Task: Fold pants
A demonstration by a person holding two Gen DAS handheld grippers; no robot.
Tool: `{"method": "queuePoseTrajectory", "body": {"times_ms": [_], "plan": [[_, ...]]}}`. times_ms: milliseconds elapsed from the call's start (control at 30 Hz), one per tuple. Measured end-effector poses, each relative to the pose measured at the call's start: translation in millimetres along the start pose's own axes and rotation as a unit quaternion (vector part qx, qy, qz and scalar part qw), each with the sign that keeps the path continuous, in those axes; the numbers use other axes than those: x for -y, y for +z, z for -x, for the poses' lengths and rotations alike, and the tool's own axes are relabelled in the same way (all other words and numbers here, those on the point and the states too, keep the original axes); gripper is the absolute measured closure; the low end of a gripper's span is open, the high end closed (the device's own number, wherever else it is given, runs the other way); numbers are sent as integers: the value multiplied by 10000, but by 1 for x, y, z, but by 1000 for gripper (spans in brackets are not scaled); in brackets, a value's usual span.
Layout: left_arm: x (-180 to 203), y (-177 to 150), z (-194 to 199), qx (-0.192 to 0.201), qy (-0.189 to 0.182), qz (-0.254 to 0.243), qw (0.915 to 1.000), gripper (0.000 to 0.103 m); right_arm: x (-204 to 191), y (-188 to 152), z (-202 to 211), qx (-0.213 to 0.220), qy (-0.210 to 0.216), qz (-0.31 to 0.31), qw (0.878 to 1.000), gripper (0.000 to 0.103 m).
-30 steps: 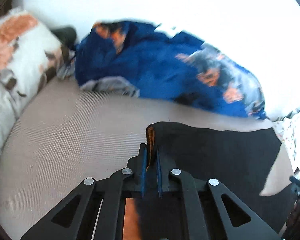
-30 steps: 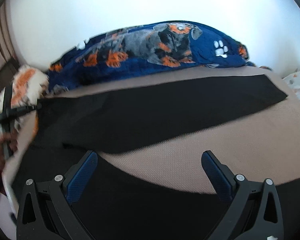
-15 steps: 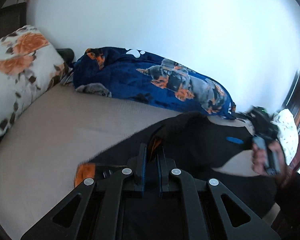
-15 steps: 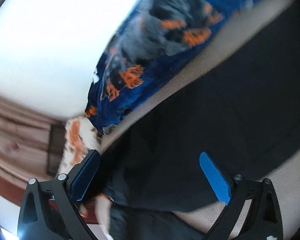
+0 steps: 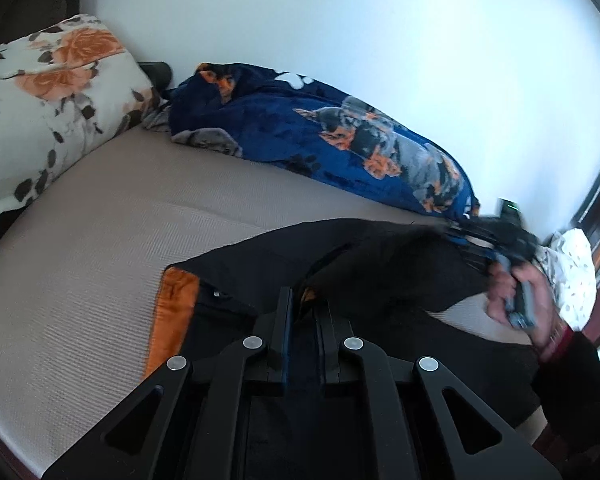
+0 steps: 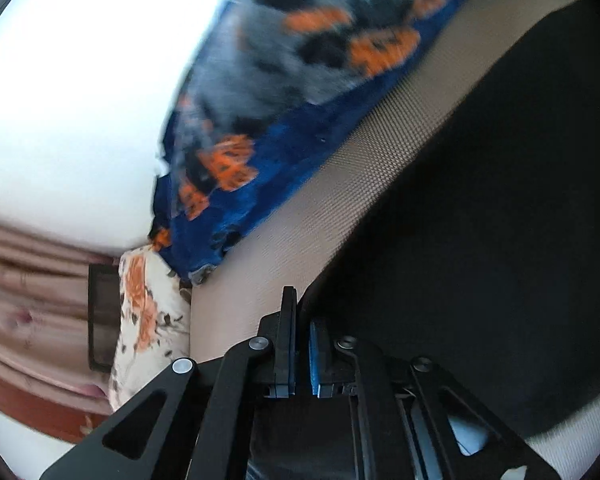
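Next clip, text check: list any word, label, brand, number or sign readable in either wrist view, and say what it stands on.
None readable in either view.
Black pants with the orange lining: no label or print shows.
Dark blue dog-print blanket: pictures and white paw marks only, no lettering.
White floral pillow: pattern only.
Right gripper: a small green light, blurred, no characters.
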State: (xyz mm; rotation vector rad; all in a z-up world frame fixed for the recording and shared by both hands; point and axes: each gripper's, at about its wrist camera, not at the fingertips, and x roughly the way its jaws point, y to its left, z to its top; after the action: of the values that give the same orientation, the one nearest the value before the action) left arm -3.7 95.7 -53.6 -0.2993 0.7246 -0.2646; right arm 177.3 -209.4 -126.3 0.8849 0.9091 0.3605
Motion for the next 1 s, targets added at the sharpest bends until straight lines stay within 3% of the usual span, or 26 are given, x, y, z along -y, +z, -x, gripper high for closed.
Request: {"method": "queuePoseTrajectory", "body": {"times_ms": [200,500,800,1000], "plan": [[-20,-7,13,-48,253,168,9995,93,-8,-90,69,92,-19,535,9985,96],[-38,-47,34,-202,572,411,9973,92,9,-197,107,-405,-319,636,9966,99],[-60,-89,47,-393,694,766,9939,92,32,-252,114,-917,-529,386,9936,98],[-69,-99,48,-372,902,807,9920,93,35,-262,109,-1001,-614,378,9924,99]]}}
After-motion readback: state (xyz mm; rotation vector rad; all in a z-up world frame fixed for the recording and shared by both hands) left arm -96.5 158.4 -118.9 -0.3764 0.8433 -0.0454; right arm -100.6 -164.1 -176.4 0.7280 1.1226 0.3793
